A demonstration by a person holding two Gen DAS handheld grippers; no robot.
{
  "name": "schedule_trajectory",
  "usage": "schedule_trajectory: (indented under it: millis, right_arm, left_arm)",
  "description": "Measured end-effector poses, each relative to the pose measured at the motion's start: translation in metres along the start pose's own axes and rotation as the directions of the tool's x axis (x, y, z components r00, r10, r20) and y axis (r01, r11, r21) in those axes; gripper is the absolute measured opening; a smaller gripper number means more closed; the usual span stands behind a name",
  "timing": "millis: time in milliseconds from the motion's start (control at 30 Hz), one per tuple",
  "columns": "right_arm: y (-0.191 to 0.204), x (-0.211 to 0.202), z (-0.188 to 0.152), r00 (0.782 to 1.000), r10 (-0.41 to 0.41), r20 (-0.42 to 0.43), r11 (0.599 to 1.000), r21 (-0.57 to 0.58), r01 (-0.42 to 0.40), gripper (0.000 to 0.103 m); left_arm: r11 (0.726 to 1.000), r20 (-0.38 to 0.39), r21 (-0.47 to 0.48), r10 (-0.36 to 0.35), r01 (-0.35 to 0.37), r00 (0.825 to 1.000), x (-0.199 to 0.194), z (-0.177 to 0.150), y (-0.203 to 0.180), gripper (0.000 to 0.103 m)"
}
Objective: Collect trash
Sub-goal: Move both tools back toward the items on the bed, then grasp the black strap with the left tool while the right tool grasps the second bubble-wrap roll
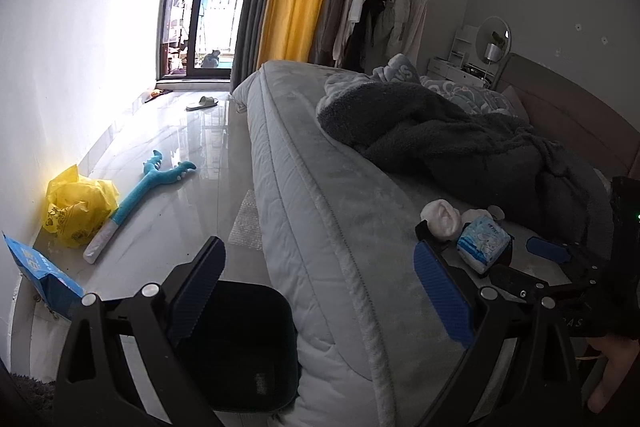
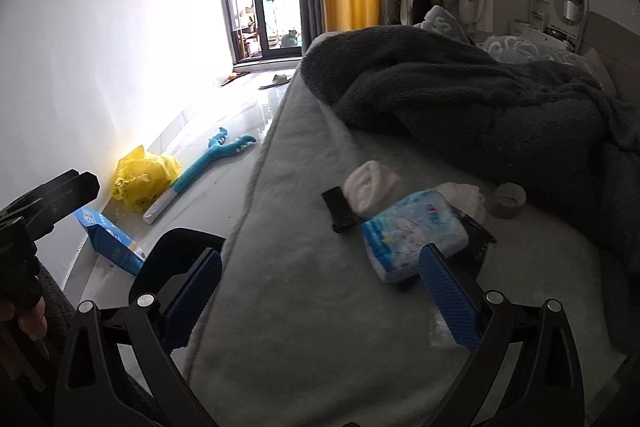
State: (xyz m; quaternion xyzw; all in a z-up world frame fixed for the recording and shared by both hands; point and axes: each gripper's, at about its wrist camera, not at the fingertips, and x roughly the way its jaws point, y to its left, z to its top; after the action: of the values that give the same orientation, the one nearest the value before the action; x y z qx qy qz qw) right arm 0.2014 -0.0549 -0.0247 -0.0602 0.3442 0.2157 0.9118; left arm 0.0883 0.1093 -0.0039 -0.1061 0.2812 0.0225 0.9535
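My left gripper and right gripper have black frames with silver screws. Their pads are blue and textured.

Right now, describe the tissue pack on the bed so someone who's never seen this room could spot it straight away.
Start at the grey bed and go to its near end, in front of the heaped dark blanket. A small cluster of items lies there; the tissue pack is the soft pale-blue plastic packet with white cloud-like prints, lying over a black object, unlike the plain white rolled sock beside it.
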Motion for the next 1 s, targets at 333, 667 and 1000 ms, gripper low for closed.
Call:
schedule_trajectory:
  millis: [333,667,1000]
  right_arm:
    - [-0.068,-0.003,-0.027,0.997,-0.076,-0.017,0.992,0.100,0.077,0.100]
    - [-0.092,0.011,-0.052,0.996,-0.060,-0.064,0.992,0.103,0.066,0.100]
    - [-0.104,0.034,-0.062,0.996,-0.017,-0.082,0.992,0.125,0.027,0.100]
  left_arm:
    - [0.973,-0.034,0.187,-0.133,0.137,0.991,0.028,0.007,-0.060,0.097]
    - [0.899,-0.100,0.328,-0.274,0.291,0.957,0.067,0.012,-0.108,0.097]
    - [0.839,-0.204,0.413,-0.295,0.355,0.933,0.118,0.001,-0.126,0.096]
